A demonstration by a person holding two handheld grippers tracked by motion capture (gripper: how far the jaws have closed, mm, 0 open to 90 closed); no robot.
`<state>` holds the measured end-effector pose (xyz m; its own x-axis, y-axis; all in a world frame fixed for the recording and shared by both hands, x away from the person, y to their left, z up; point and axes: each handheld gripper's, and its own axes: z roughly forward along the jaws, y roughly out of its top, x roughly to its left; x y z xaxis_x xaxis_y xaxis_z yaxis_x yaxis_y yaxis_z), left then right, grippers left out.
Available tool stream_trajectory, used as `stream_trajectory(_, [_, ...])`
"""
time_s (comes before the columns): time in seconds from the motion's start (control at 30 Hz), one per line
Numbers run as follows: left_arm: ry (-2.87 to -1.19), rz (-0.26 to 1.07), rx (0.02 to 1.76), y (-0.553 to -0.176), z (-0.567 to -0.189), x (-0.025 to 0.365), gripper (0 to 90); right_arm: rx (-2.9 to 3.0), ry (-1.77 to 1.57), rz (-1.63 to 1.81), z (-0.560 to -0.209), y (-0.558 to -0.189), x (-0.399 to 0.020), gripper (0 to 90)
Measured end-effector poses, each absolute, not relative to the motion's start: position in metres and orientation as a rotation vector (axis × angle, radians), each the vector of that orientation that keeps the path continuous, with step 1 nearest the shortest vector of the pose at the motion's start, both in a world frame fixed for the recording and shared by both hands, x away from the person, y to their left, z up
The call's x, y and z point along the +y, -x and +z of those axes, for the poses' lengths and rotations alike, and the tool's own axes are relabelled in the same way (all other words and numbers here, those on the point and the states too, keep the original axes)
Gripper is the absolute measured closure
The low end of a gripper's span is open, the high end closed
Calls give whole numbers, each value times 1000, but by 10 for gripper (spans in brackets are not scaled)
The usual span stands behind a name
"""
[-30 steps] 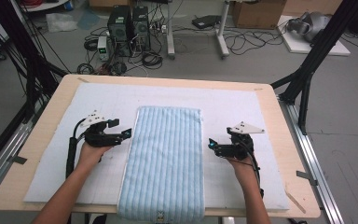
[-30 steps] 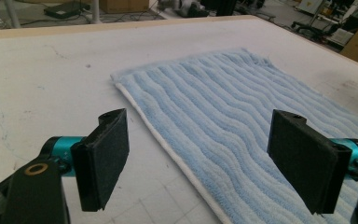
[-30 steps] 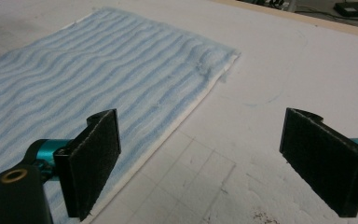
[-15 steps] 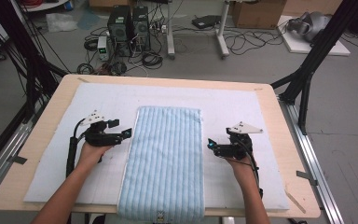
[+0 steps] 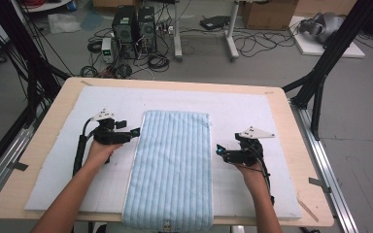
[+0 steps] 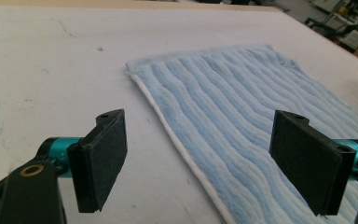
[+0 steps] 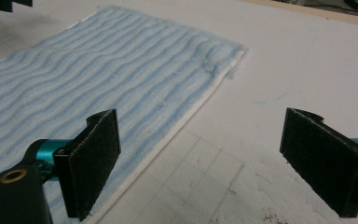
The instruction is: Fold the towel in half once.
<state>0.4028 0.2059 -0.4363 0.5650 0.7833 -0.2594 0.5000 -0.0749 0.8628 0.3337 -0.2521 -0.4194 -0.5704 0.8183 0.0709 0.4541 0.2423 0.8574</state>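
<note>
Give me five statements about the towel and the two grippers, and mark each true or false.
1. The blue striped towel lies spread flat on the white mat. True.
2. The left gripper is clamped on the towel's edge. False: it is open, with its fingers apart astride the white hem.
3. The right gripper is open. True.
4. The towel's near end hangs a little past the table edge. True.
5. Both grippers sit on the same side of the towel. False: one is at each long edge.
</note>
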Motion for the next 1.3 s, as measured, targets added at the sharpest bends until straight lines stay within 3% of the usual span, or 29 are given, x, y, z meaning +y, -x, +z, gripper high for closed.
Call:
stream_trajectory(0.4, [-1825, 322, 1127, -435, -441, 186, 286, 2133, -1176, 1267, -420, -334, -253, 114])
stream_trajectory(0.57, [-1897, 315, 1125, -445, -446, 173, 441, 2141, -1180, 1259, -421, -335, -252, 114])
stream_trajectory(0.87, [-1968, 406, 1118, -445, -449, 161, 585, 2138, -1190, 1261, -421, -335, -253, 114])
stream_trajectory(1.03, [-1980, 443, 1119, -445, -449, 161, 749, 2145, -1186, 1262, -423, -336, -251, 114])
stream_trajectory(1.07, [-1983, 444, 1115, -445, -449, 161, 837, 2149, -1189, 1261, -423, -337, -250, 114])
stream_trajectory(1.3, [-1951, 406, 1128, -446, -449, 164, 860, 2187, -1197, 1212, -426, -356, -235, 114])
